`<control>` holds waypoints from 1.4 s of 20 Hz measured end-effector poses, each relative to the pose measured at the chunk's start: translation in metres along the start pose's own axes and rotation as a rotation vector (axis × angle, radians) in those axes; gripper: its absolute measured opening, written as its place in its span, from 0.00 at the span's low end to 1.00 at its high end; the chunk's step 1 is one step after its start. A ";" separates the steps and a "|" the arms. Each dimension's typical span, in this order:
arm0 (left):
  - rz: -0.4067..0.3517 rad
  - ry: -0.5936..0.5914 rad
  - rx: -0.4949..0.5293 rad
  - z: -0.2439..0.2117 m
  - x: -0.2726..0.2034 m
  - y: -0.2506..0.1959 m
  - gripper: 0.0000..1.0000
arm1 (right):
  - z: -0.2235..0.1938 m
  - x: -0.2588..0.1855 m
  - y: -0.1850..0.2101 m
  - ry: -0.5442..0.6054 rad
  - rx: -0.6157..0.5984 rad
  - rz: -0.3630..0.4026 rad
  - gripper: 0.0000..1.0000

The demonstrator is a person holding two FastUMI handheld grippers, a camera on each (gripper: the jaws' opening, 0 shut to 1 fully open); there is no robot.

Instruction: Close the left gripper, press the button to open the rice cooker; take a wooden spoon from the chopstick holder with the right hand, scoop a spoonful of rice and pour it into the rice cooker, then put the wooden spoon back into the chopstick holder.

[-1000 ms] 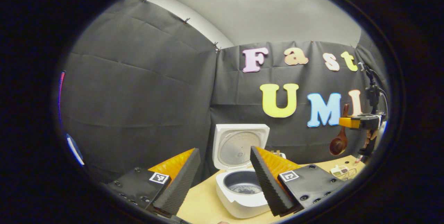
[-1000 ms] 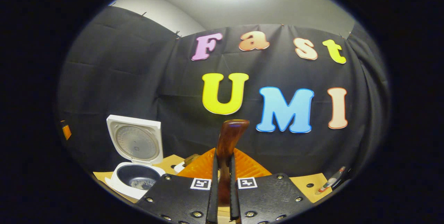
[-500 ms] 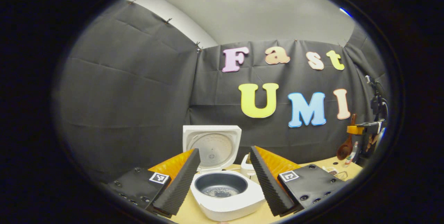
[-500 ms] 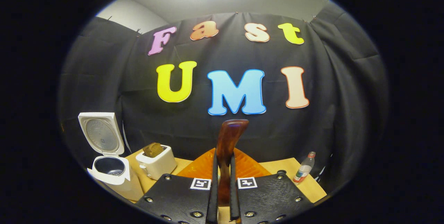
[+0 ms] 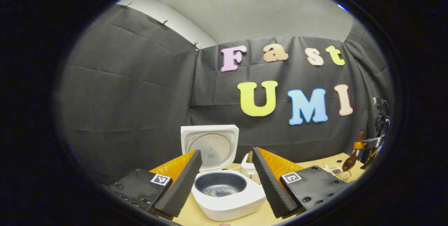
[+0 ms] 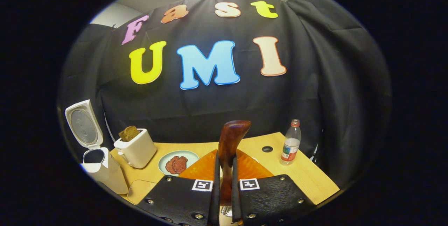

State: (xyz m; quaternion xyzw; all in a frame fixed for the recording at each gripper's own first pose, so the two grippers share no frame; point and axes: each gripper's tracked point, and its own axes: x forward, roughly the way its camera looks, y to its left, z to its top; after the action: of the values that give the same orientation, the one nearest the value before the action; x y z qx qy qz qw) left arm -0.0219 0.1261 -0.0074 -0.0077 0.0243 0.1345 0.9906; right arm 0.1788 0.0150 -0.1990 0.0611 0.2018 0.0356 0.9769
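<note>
Right gripper (image 6: 224, 184) clamped on the brown wooden spoon (image 6: 229, 149); left gripper (image 5: 226, 178) spread apart.

My left gripper hangs with its fingers either side of the white rice cooker (image 5: 227, 198), lid (image 5: 210, 145) upright, scattered rice in the dark inner pot (image 5: 220, 187). In the right gripper view both my fingers press the spoon handle, which stands upright between them over the light wooden desk (image 6: 304, 173). There the cooker sits far left, a white toaster with bread (image 6: 134, 150) beside it, then a pale green plate of meat slices (image 6: 176, 163); a clear plastic bottle (image 6: 290, 143) stands at right.
</note>
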 end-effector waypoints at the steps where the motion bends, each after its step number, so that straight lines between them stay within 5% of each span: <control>1: 0.005 0.001 0.008 0.001 -0.001 0.001 0.99 | -0.008 0.001 -0.005 0.013 0.005 -0.010 0.14; 15: 0.007 -0.003 0.017 0.012 0.021 0.012 1.00 | -0.076 -0.008 -0.037 0.151 0.089 -0.082 0.16; 17: -0.006 -0.013 0.013 0.020 0.034 0.011 0.99 | -0.060 -0.019 -0.043 0.114 0.083 -0.085 0.30; 18: -0.011 -0.020 0.011 0.023 0.041 0.011 0.99 | -0.051 -0.026 -0.046 0.096 0.069 -0.096 0.55; 19: -0.015 -0.027 0.012 0.029 0.049 0.010 1.00 | -0.042 -0.033 -0.052 0.076 0.049 -0.110 0.68; 20: -0.017 -0.039 0.012 0.035 0.058 0.011 1.00 | -0.030 -0.041 -0.059 0.047 0.027 -0.127 0.99; 28: -0.003 -0.068 0.003 0.073 0.152 0.028 0.95 | 0.035 -0.110 -0.103 -0.098 -0.117 -0.248 0.97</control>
State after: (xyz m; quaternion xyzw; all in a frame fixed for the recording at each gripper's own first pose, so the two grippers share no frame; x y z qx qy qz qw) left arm 0.1203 0.1954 0.0574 -0.0019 -0.0092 0.1331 0.9911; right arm 0.0964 -0.1009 -0.1381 -0.0197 0.1573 -0.0764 0.9844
